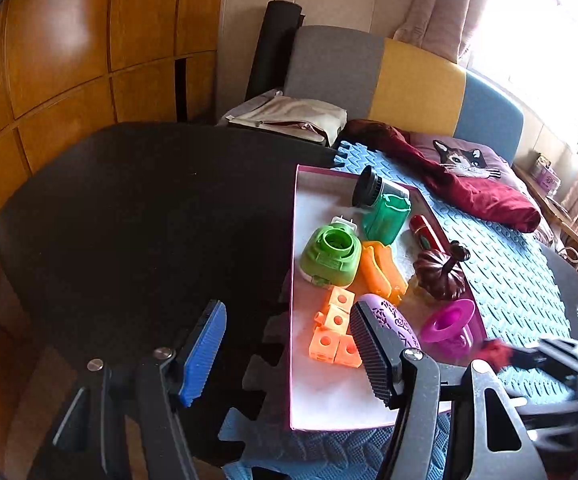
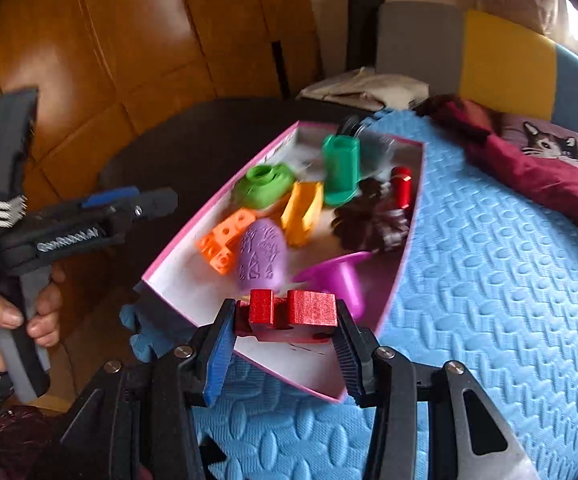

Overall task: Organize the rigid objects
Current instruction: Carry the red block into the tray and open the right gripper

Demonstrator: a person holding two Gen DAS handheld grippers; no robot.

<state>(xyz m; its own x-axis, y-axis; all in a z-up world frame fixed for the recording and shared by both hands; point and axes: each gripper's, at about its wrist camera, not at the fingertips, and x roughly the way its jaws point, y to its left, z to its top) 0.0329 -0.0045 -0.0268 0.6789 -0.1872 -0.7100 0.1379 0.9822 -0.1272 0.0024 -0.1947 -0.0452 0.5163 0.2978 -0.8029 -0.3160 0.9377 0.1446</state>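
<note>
1. Broadly, a round dark table point(image 1: 129, 220) takes up the left of the scene, with blue foam mats point(image 2: 489, 280) over its right side.
2. Pink-rimmed box point(image 1: 295, 280), white inside, lies on the mats and holds the sorted pieces.
3. Maroon cloth point(image 1: 469, 184) lies beyond the box, on the mats, beside a cat-print cushion point(image 1: 465, 158).
4. Left gripper point(image 1: 289, 354): jaws stand apart, nothing between them; the blue pad is over the dark table, the black pad over the box's near left part, in front of the purple egg point(image 1: 393, 320). A hand point(image 2: 13, 312) grasps its handle at the left of the right wrist view.
5. Right gripper point(image 2: 285, 336): jaws clamped on the red block point(image 2: 293, 312), one pad on each end, the block level between the fingertips, over the near corner of the box.
6. Box contents, far to near: black cylinder point(image 1: 369, 186), dark green cup point(image 1: 387, 218), red tube point(image 1: 427, 234), light green housing point(image 1: 331, 256), orange clip point(image 1: 381, 272), dark brown pumpkin point(image 1: 441, 272), orange cube cluster point(image 1: 335, 332), magenta funnel point(image 1: 451, 318).
7. Purple egg lies just beyond the red block, between the orange cube cluster and the magenta funnel.
</note>
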